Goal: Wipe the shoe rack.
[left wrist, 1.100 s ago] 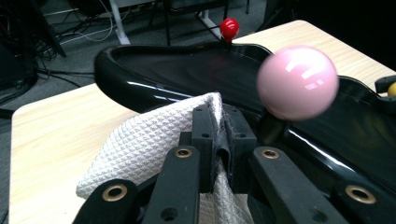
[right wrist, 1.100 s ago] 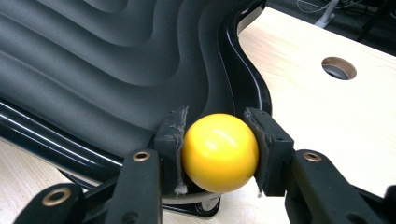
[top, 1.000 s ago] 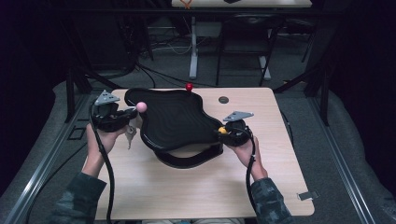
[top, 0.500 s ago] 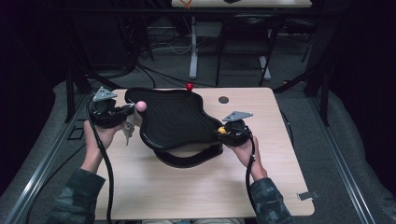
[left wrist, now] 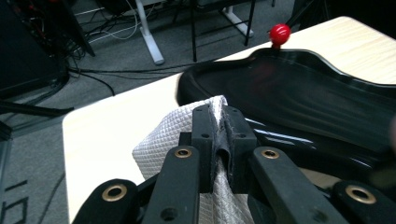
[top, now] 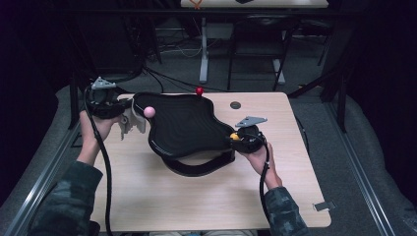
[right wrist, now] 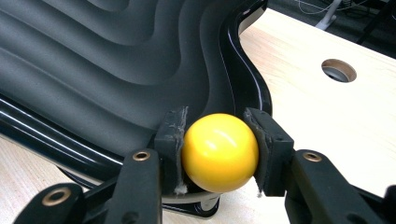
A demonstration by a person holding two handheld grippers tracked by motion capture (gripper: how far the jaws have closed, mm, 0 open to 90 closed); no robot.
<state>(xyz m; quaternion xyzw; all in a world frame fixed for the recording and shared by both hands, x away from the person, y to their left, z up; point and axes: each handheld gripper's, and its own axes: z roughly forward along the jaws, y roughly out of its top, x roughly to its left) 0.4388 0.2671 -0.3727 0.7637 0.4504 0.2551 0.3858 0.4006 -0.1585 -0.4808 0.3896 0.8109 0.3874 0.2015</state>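
The left gripper (top: 129, 114) sits at the bench's far left corner, its jaws pressed together on a white quilted cloth (left wrist: 173, 140); in the high view the cloth (top: 130, 123) hangs just off the left lobe of the black tray (top: 187, 123), close beside its rim; whether cloth and rim touch I cannot tell. The tray is a glossy, wavy-edged thing with a ribbed dark inside, standing on a black base across the middle of the bench (top: 206, 196); a pink knob (top: 149, 112) stands at its left lobe, a red knob (top: 199, 91) on its far rim, toward the bench's far edge. The right gripper (top: 237, 138) is at the tray's right lobe, on the bench's right half, jaws clamped on a yellow knob (right wrist: 219, 151); each pad presses one side of the ball, right against the tray's rim. A round hole (top: 235, 104) lies in the benchtop near the far right.
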